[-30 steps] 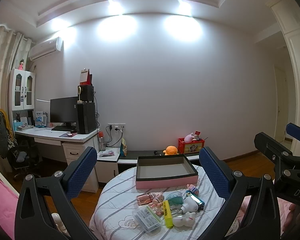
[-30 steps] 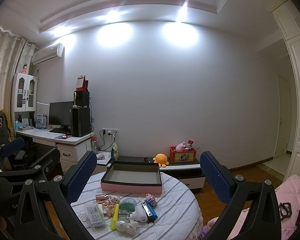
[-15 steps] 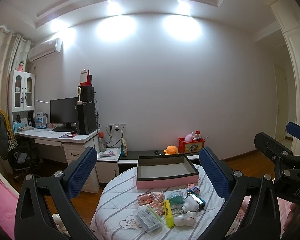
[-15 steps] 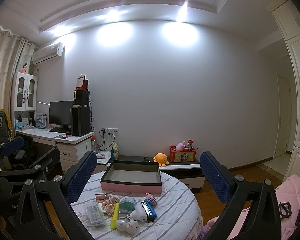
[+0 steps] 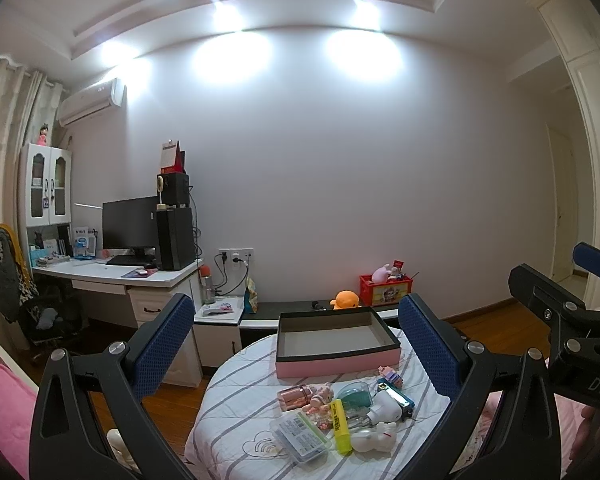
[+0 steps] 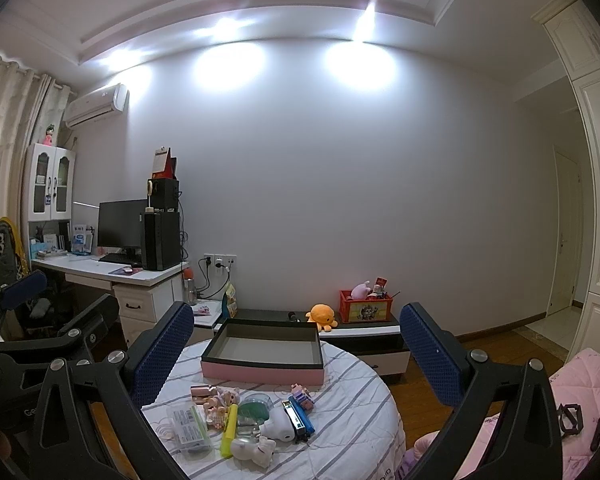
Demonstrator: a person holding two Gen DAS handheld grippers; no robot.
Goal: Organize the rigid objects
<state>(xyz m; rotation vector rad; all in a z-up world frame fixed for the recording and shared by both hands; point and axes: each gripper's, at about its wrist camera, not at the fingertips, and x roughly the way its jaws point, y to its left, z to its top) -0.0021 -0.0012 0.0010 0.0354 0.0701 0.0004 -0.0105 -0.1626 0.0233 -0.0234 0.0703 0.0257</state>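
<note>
An empty pink box with a dark rim (image 5: pixel 336 342) (image 6: pixel 265 354) sits at the far side of a round table with a striped cloth (image 5: pixel 228 412) (image 6: pixel 352 408). In front of it lies a cluster of small objects: a yellow highlighter (image 5: pixel 339 424) (image 6: pixel 229 430), a clear plastic case (image 5: pixel 300 438) (image 6: pixel 189 428), a blue harmonica (image 5: pixel 396 394) (image 6: pixel 298 420), a white animal figure (image 5: pixel 374 438) (image 6: pixel 256 450), a rose-gold tube (image 5: pixel 294 394) (image 6: pixel 204 391). My left gripper (image 5: pixel 296 340) and right gripper (image 6: pixel 296 344) are open, empty, held above and short of the table.
A white desk with monitor and computer tower (image 5: pixel 140 236) stands at the left. A low black-and-white cabinet (image 6: pixel 364 332) with an orange plush and a red toy crate is behind the table. Pink bedding (image 6: pixel 580 392) is at the right, wooden floor around.
Both views have shifted very slightly; the table and objects sit almost where they were. Both grippers stay open and empty.
</note>
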